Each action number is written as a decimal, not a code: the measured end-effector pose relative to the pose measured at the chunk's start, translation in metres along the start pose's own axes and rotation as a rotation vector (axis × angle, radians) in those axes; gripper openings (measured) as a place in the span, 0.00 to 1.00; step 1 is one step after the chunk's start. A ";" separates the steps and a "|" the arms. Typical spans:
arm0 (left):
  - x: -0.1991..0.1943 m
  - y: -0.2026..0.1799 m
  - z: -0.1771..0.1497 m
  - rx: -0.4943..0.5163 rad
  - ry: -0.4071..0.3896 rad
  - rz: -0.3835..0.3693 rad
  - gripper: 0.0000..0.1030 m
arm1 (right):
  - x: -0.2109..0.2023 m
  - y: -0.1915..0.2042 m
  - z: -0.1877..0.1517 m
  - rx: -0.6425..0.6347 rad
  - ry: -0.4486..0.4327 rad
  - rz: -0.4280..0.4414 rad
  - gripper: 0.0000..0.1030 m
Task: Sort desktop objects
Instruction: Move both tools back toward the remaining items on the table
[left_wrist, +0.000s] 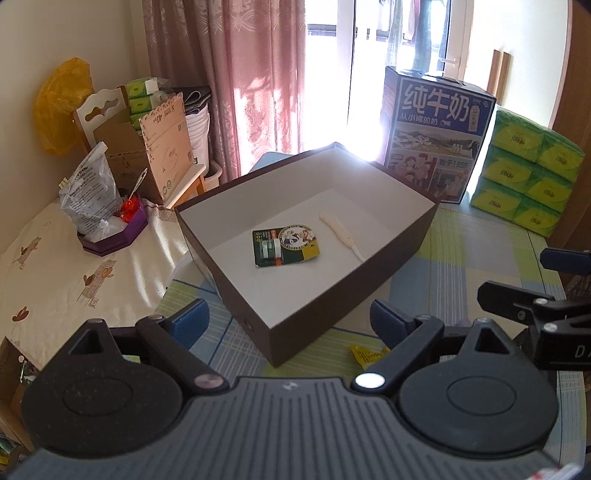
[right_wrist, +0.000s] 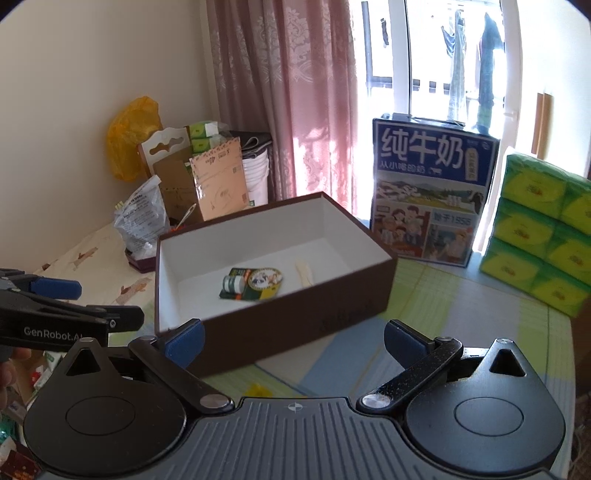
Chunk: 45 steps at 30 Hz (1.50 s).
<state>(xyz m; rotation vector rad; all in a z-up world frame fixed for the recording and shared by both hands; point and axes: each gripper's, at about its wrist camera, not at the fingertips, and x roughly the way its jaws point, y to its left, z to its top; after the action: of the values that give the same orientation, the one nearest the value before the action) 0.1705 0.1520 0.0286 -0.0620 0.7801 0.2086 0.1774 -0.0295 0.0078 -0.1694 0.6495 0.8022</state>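
Observation:
A dark brown box (left_wrist: 388, 254) with a white inside stands on the checked tablecloth; it also shows in the right wrist view (right_wrist: 295, 332). Inside lie a green carded pack (left_wrist: 285, 246) (right_wrist: 253, 284) and a cream white tool (left_wrist: 341, 230) (right_wrist: 303, 275). A small yellow packet (left_wrist: 365, 356) lies on the cloth in front of the box, partly hidden; a corner shows in the right wrist view (right_wrist: 258, 389). My left gripper (left_wrist: 291, 321) is open and empty in front of the box. My right gripper (right_wrist: 293, 341) is open and empty, close to the box's near wall.
A blue milk carton (left_wrist: 436, 136) (right_wrist: 430, 192) and stacked green tissue packs (left_wrist: 528, 173) (right_wrist: 539, 232) stand behind the box. A purple tray (left_wrist: 114, 236) with bags sits left on a cream cloth. Cardboard boxes (left_wrist: 147, 147) stand beyond.

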 end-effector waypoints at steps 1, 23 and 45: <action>-0.002 -0.002 -0.003 0.001 0.003 0.000 0.89 | -0.003 0.000 -0.003 -0.002 0.002 -0.003 0.98; -0.016 -0.028 -0.090 0.074 0.126 -0.024 0.89 | -0.054 -0.026 -0.105 0.029 0.158 -0.085 0.98; 0.015 -0.063 -0.116 0.176 0.187 -0.137 0.89 | -0.063 -0.068 -0.164 0.224 0.295 -0.247 0.98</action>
<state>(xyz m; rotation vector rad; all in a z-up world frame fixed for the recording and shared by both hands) 0.1139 0.0779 -0.0657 0.0319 0.9738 0.0029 0.1155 -0.1773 -0.0916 -0.1612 0.9714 0.4655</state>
